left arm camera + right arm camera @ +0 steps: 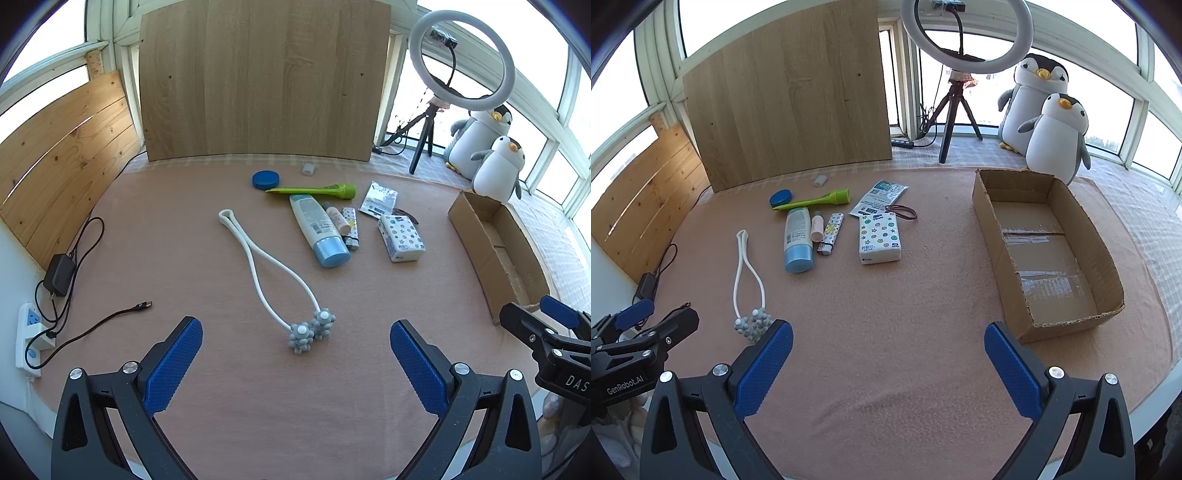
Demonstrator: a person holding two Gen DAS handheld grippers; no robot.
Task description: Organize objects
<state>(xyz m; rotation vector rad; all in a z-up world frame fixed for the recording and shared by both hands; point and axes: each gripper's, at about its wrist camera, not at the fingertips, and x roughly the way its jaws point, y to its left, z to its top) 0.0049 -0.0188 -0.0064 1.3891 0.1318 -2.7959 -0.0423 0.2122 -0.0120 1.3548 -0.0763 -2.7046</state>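
Surface: pink cloth (886, 332) covers the table, with a wooden board (258, 81) upright at the back and windows around.
Left gripper (295, 365): jaws spread wide, nothing between them, hovering above the cloth just short of the massager.
Right gripper (888, 365): jaws spread wide too, empty, over bare cloth near the box's front corner.
Massager (273, 273): white looped handle with 2 grey knobbly balls touching each other, lying flat left of the other items.
Cluster: blue-capped bottle (798, 240), small pink tube (816, 229) and patterned lighter (831, 233) lie side by side; a green tube (812, 200) lies across their far ends, next to a blue round tin (781, 197).
Tissue pack (879, 238): right of the lighter, a foil sachet (880, 197) and a brown hair band (905, 212) just behind it.
Cardboard box (1108, 273): open, at the right, apart from the items.
Background: ring light (967, 33) on a tripod, 2 plush penguins (1056, 122).
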